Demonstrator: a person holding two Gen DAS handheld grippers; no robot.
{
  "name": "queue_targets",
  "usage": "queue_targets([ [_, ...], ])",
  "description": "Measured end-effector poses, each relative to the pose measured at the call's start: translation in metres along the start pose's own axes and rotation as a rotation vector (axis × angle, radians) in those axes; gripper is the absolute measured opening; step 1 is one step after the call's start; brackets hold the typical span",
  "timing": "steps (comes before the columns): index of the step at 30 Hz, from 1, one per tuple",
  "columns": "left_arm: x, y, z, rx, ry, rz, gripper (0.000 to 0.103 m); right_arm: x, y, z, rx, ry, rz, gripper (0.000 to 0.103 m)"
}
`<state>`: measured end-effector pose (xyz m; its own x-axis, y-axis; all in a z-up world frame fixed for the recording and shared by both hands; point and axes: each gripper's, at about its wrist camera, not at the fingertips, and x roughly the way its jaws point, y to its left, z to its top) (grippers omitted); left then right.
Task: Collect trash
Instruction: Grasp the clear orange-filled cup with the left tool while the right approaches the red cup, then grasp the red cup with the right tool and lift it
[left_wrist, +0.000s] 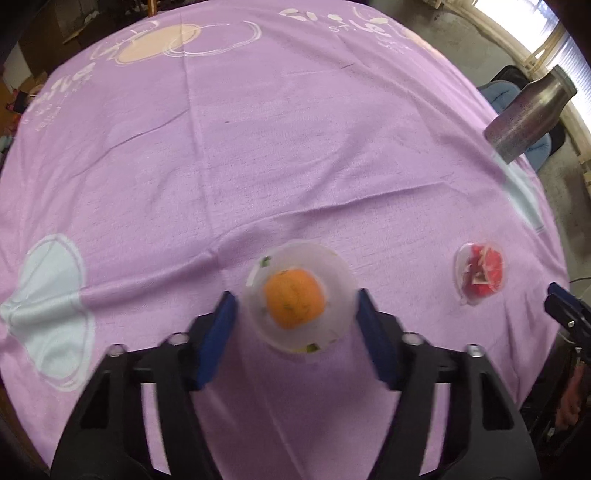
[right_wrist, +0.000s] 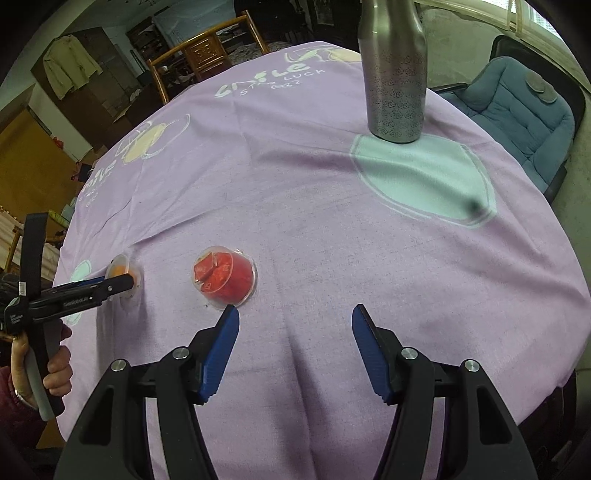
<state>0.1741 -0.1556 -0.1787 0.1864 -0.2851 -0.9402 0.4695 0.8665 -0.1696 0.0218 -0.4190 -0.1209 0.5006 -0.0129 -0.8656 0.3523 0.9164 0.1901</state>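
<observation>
A small clear cup with an orange lump inside (left_wrist: 295, 301) stands on the purple tablecloth (left_wrist: 295, 155), between the blue pads of my left gripper (left_wrist: 295, 300). The pads stand against its sides, so the gripper is shut on it. In the right wrist view the same cup (right_wrist: 120, 266) sits at the left, with the left gripper (right_wrist: 127, 282) held by a hand. A second clear cup with red scraps (right_wrist: 223, 278) lies just beyond the left fingertip of my right gripper (right_wrist: 295, 314), which is open with nothing between its pads. In the left wrist view the red cup (left_wrist: 480, 275) lies to the right.
A tall patterned metal bottle (right_wrist: 395, 81) stands at the far right of the table, on a pale printed circle. A blue cushioned chair (right_wrist: 517, 110) sits past the right edge, and wooden chairs stand behind the table. The cloth is creased.
</observation>
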Motion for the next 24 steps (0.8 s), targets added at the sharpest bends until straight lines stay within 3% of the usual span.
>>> queue_targets([
  [7,-0.04,0.004,-0.01,-0.043,-0.072,0.002,0.055,0.016,0.021,0.014,-0.072,0.018,0.055,0.063],
  [15,-0.085,0.04,-0.036,-0.168,-0.13,0.082,0.055,0.043,0.051,0.031,-0.174,0.051,0.104,0.063],
  [24,-0.107,0.057,-0.065,-0.309,-0.163,0.14,0.055,0.064,0.077,0.038,-0.304,0.093,0.129,0.064],
])
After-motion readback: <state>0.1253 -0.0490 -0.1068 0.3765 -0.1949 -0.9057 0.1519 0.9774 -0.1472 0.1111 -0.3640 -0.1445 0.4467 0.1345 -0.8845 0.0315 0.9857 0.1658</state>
